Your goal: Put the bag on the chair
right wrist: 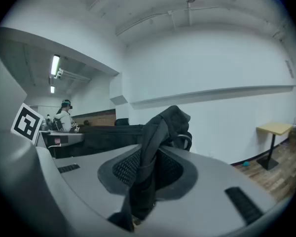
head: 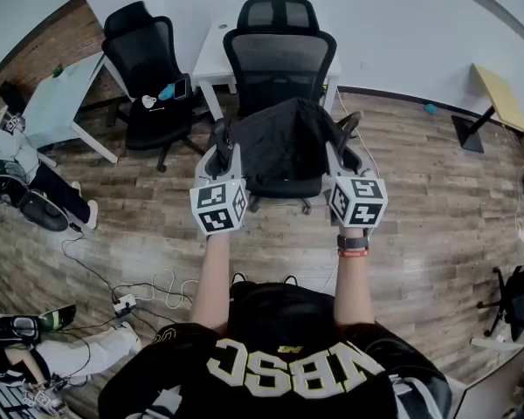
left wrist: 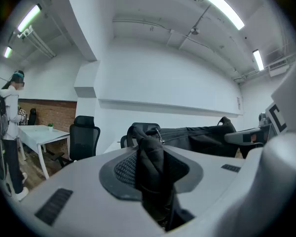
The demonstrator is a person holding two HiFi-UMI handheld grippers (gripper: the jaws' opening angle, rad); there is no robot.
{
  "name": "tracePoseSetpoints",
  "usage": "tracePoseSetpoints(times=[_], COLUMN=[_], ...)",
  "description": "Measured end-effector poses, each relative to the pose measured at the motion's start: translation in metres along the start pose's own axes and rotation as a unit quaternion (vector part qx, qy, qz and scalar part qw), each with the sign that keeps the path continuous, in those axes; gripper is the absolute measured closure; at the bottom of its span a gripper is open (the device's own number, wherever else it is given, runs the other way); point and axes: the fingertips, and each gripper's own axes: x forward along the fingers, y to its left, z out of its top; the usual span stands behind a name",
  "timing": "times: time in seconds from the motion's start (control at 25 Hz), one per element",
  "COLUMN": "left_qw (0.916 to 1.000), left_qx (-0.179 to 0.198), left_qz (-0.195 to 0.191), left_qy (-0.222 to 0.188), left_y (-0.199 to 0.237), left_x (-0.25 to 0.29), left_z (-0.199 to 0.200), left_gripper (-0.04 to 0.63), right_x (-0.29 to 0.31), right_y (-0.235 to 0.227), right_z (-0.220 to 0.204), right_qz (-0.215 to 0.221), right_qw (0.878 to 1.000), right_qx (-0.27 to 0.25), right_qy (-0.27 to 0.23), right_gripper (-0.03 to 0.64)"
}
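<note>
A black fabric bag [head: 278, 140] hangs over the seat of a black mesh office chair [head: 279, 59] in the head view. My left gripper [head: 220, 151] is shut on the bag's left edge, and black fabric [left wrist: 150, 167] is pinched between its pads. At the bag's right edge my right gripper [head: 338, 154] is shut on a dark fold [right wrist: 150, 157] that rises between its pads. In the left gripper view the bag [left wrist: 207, 138] stretches across to the right gripper [left wrist: 256, 137]. Whether the bag's bottom touches the seat I cannot tell.
A second black office chair [head: 150, 68] with small items on its seat stands to the left, beside a white desk [head: 63, 103]. A white table [head: 217, 59] stands behind the chair. Cables and a power strip [head: 122, 304] lie on the wooden floor. A person [left wrist: 10, 127] stands far left.
</note>
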Motion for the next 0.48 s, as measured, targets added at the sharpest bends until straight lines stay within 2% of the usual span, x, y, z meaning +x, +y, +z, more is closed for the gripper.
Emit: tracePoseSetpoints(times=[0.2,0.48], left_qw=[1.0000,0.9997], left_qx=[0.002,-0.008], left_qz=[-0.002,0.010], left_qy=[0.003,0.020], left_y=[-0.021,-0.017], left_x=[-0.011,-0.012], left_z=[-0.006,-0.024], left_gripper=[0.479,0.479], right_x=[-0.014,-0.012], right_y=[-0.011,-0.004], right_z=[-0.007,-0.027], right_qz=[0.002,0.014], right_qw=[1.000,0.999], right_qx=[0.023,0.036], right_qy=[-0.007,0.013], right_gripper=[0.535,0.531])
